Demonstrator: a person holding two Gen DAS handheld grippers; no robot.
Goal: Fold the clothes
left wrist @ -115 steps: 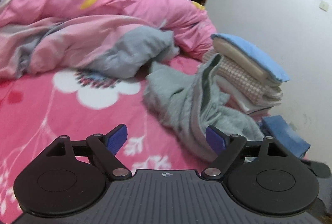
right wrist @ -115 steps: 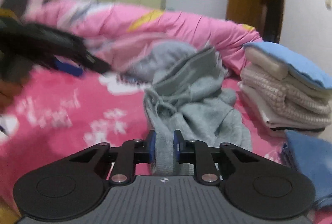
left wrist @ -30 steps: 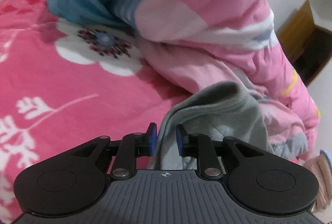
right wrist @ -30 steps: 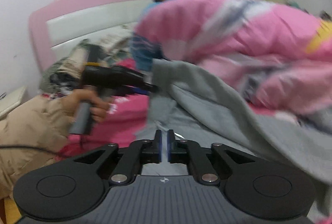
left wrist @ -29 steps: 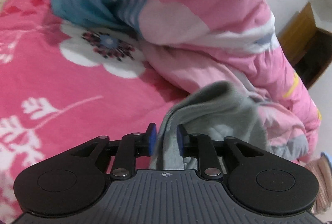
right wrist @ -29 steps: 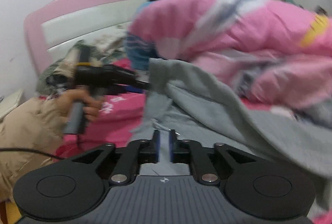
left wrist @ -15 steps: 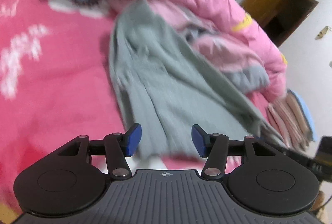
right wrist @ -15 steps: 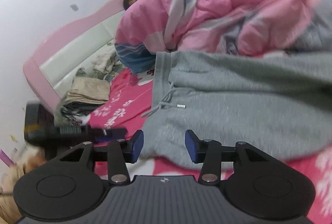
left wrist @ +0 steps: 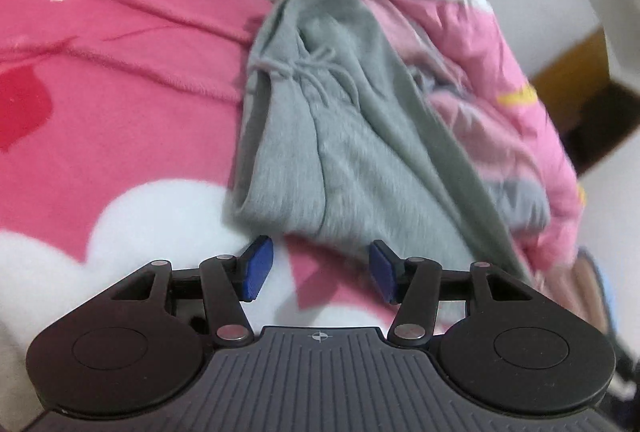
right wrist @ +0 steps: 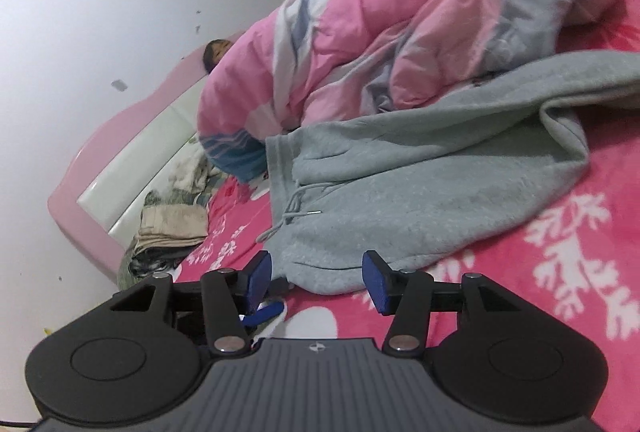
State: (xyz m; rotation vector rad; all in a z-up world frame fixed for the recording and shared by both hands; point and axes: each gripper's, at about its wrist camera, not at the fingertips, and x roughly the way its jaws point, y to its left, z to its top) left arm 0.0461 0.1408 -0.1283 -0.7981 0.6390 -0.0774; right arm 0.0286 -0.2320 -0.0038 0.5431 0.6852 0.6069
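Between spread blue pads, left gripper [left wrist: 318, 270]: wide, empty, just short of grey sweatpants [left wrist: 340, 136] hem. Right gripper [right wrist: 316, 282]: wide, empty. Sweatpants flat on pink floral bedsheet [left wrist: 112, 72], against pink duvet [right wrist: 360, 40].

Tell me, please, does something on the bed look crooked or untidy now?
Yes. The grey sweatpants lie unevenly on the pink bedsheet: one leg runs up against the rumpled pink quilt, and the drawstring trails loose.
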